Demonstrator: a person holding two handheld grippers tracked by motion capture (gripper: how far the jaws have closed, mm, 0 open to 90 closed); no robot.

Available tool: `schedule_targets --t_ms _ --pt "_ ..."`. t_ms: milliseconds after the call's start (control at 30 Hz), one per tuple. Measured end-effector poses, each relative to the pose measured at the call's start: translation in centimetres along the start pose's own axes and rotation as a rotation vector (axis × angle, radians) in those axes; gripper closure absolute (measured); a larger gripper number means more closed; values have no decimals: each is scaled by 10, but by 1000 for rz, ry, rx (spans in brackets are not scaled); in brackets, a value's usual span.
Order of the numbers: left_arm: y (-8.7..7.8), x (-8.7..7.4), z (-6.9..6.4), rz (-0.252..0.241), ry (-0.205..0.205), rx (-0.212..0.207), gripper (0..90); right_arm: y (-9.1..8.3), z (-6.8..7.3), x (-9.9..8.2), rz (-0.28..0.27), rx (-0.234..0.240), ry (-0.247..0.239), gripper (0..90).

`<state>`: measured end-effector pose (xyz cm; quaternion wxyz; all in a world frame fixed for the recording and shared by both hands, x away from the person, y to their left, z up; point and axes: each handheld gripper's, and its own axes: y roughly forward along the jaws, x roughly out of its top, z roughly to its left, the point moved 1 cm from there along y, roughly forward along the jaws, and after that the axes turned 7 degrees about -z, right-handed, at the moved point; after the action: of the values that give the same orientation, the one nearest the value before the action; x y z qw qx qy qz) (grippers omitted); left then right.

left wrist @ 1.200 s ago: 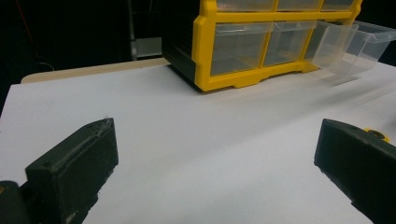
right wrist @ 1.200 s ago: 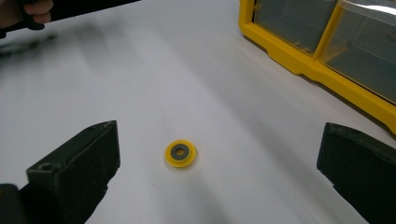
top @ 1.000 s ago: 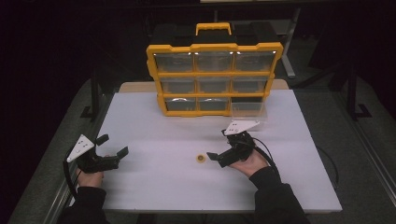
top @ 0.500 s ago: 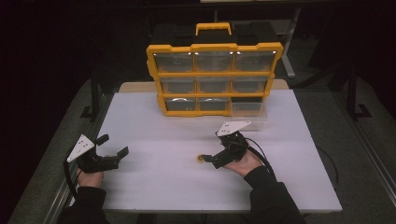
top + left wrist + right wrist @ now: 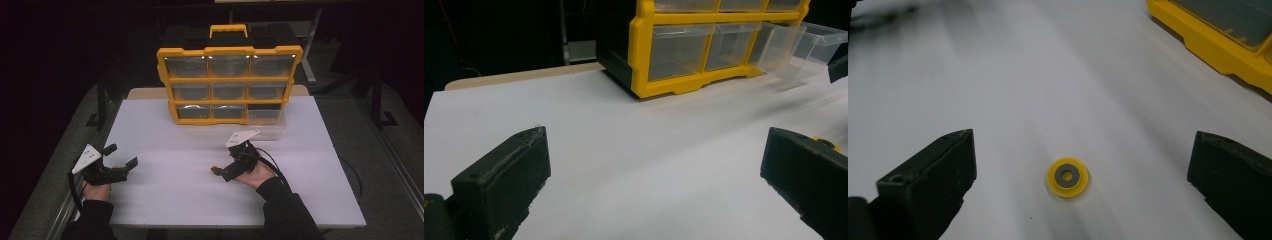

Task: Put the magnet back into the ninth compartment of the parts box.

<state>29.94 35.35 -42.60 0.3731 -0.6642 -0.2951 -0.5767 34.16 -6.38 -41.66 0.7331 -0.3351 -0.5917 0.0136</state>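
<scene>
A small yellow ring with a grey centre [image 5: 1067, 176] lies flat on the white table [image 5: 175, 200]. My right gripper [image 5: 1082, 161] is open, its jaws wide apart on either side of the ring and not touching it. From above, the ring [image 5: 214, 170] peeks out at the tip of the right gripper [image 5: 223, 173]. My left gripper [image 5: 121, 156] rests open and empty near the table's left edge. In the left gripper view, the left gripper [image 5: 656, 175] holds nothing, and the ring [image 5: 826, 144] shows just behind one jaw.
A yellow organizer of clear drawers [image 5: 230, 82] stands upright at the back of the table. Its bottom right drawer [image 5: 267, 120] is pulled out and looks empty. A black cable [image 5: 345, 170] trails to the right of the right hand.
My right gripper has moved left across the table to the ring, which now sits between its jaws. The left gripper has stayed put.
</scene>
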Motion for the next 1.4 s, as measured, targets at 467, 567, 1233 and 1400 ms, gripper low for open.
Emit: schedule_targets --t_ms 467,567,1233,1400 --pt "0 0 0 -1 0 1 0 15 -1 -5 47 11 1 0" --pt "0 0 0 -1 -1 0 0 18 -1 -6 55 16 0 0" --pt "1 0 -1 -1 0 -2 0 33 3 -11 98 43 -8 0" --pt "1 0 0 0 0 -2 0 37 5 -12 114 51 -10 0"
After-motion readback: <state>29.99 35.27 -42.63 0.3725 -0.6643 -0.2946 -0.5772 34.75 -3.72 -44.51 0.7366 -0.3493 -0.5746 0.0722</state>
